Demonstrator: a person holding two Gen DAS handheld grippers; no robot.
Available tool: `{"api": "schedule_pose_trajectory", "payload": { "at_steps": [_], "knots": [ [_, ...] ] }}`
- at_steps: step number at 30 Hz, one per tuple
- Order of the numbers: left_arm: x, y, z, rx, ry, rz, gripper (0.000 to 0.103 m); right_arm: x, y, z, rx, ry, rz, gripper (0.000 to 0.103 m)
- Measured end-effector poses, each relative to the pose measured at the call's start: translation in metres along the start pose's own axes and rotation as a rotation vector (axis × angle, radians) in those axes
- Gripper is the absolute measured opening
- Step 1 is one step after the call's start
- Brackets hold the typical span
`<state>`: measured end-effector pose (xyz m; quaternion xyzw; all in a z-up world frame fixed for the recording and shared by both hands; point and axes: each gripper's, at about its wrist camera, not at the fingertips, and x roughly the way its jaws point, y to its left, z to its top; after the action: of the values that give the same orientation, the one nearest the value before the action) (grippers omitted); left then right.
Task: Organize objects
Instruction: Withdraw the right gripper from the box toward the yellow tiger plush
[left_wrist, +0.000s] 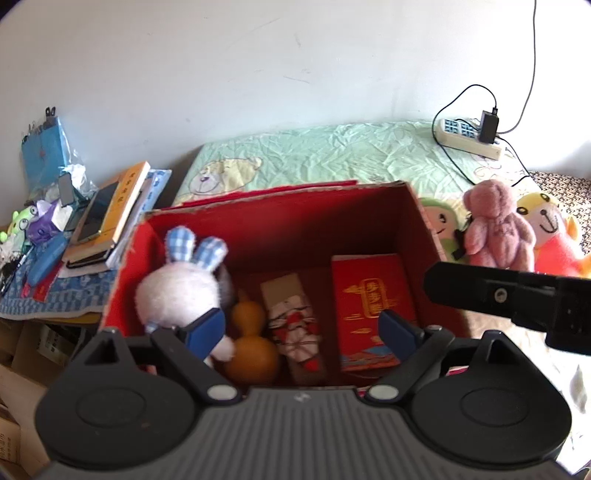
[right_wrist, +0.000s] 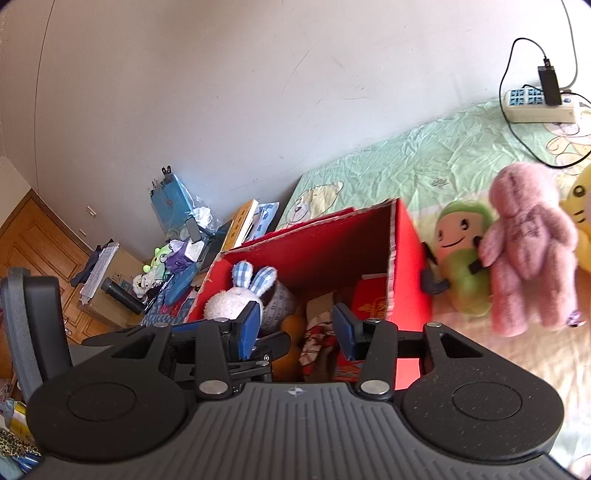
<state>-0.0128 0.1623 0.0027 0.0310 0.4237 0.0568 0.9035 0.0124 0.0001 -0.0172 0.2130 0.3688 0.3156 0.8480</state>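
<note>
At far left a cluttered side table (left_wrist: 55, 291) carries flat books and crinkled plastic; right of it an open red cardboard box (left_wrist: 424, 218) sits on the creased green sheet (left_wrist: 332, 147); inside, from left, a fuzzy white rabbit (left_wrist: 181, 291) with checked blue ears, a smooth amber gourd (left_wrist: 251, 347), a patterned paper packet (left_wrist: 295, 325) and a flat red carton (left_wrist: 369, 310) with gold print; the left gripper (left_wrist: 301, 332) hangs over them, jaws spread, holding nothing; the right gripper (right_wrist: 295, 332) has jaws half parted, empty; right of the box lie a round green doll (right_wrist: 461, 258) and a shaggy pink bear (right_wrist: 528, 247); farther right, a ribbed power strip (right_wrist: 539, 107).
</note>
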Motion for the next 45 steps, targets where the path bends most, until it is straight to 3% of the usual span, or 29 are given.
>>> {"api": "schedule_pose_trajectory", "payload": {
  "at_steps": [9,22,45],
  "knots": [
    [-0.008,-0.042,0.006,-0.001,-0.014,-0.019,0.091,-0.03,-0.03,0.007,0.007,-0.012,0.0,0.048],
    [-0.01,-0.117,0.018,0.078,-0.033,-0.09,0.091,-0.078,-0.084,0.014,0.06,-0.065,-0.056,0.048],
    [0.028,-0.202,0.007,0.172,0.097,-0.203,0.091,-0.11,-0.159,0.008,0.172,-0.055,-0.177,0.048]
  ]
}}
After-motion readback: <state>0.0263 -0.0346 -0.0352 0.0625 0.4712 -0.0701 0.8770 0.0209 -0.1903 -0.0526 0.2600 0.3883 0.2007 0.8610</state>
